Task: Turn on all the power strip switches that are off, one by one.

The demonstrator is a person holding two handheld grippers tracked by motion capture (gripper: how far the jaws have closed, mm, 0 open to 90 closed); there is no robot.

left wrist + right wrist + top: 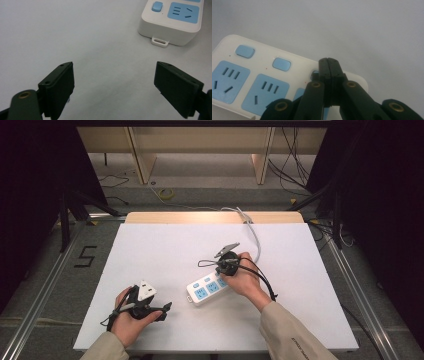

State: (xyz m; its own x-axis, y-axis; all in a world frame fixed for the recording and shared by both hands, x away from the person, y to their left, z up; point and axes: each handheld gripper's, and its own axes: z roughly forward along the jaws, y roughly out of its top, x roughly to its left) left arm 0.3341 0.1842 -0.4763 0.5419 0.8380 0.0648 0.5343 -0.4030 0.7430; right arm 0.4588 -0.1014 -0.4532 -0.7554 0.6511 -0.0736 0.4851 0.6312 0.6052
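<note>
A white power strip (206, 288) with blue sockets and blue switch buttons lies slightly right of the table's middle. My right gripper (221, 270) is over its far end, held by a hand. In the right gripper view the strip (262, 75) sits under the right gripper (328, 60), which is shut with nothing between its jaws. Its tips are at a blue button (314, 74) that they mostly hide. My left gripper (165, 311) rests at the front left, pointing right. In its own view the left gripper (113, 87) is open and empty, with the strip's near end (172, 20) ahead.
The strip's white cable (256, 240) runs back off the table's far edge. The white table top (150, 250) is bare on its left half. Beyond it are floor cables, wooden furniture legs and dark stands on both sides.
</note>
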